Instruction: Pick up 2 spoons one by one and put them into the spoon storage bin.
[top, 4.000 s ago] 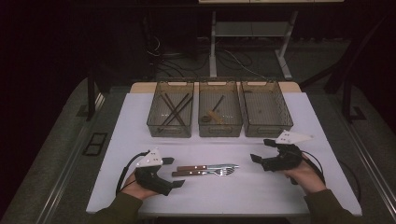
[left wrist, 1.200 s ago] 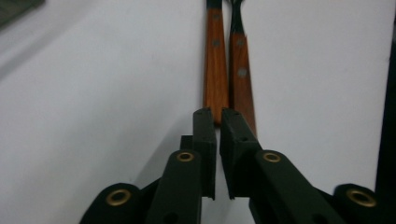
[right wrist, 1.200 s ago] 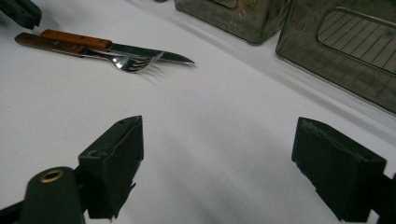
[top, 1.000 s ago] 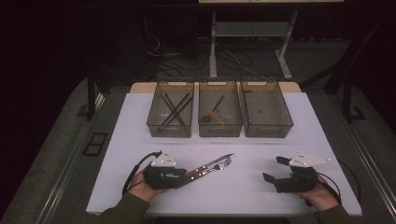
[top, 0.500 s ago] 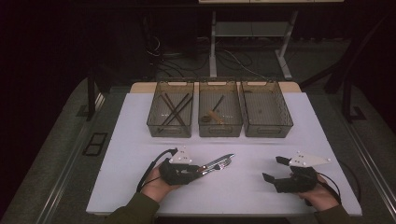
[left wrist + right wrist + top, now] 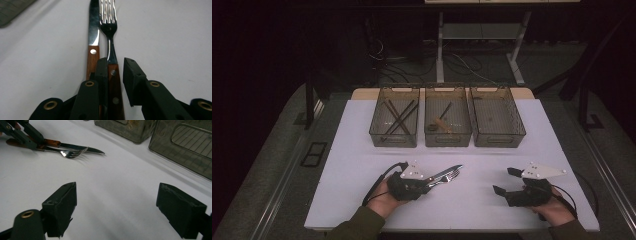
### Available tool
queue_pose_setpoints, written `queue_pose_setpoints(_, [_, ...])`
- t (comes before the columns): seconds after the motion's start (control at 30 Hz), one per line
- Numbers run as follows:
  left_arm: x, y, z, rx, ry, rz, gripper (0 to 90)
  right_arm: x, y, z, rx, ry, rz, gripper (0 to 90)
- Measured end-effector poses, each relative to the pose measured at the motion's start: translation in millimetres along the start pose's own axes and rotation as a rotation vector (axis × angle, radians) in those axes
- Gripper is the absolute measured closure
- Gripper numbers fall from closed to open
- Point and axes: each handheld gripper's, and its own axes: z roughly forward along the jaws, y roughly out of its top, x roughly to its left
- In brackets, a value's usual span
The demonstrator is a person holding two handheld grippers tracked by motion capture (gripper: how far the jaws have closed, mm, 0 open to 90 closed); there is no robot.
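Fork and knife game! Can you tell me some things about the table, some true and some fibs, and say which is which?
1. The fork has its handle between the left gripper jaws. True.
2. The knife is inside one of the bins. False: it lies on the table, right beside the fork.
3. The right gripper is holding a spoon. False: its jaws are wide open with nothing between them.
4. Three bins stand in a row at the far side of the table. True.
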Motion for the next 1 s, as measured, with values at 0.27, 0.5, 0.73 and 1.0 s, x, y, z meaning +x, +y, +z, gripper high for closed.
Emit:
queue_pose_setpoints(0.27, [-1.1, -2.3, 1.0, -0.01, 0.005, -0.018, 71.4, 0.1, 0.1, 0.1, 0.001, 0.0, 0.0, 16.9])
queue_pose_setpoints(0.5, [-2.3, -3.8, 1.7, -0.025, 0.022, -0.045, 75.0, 0.5, 0.0, 0.2, 0.001, 0.0, -0.001, 16.9])
queue_pose_setpoints(0.73, [-3.0, -3.6, 1.9, -0.023, 0.028, -0.031, 76.8, 0.6, 0.2, 0.9, 0.003, 0.003, -0.003, 16.8])
queue_pose_setpoints(1.0, [-4.0, -0.3, -0.1, -0.023, 0.039, -0.021, 77.3, -2.3, 0.7, 0.6, -0.014, 0.005, 0.044, 16.8])
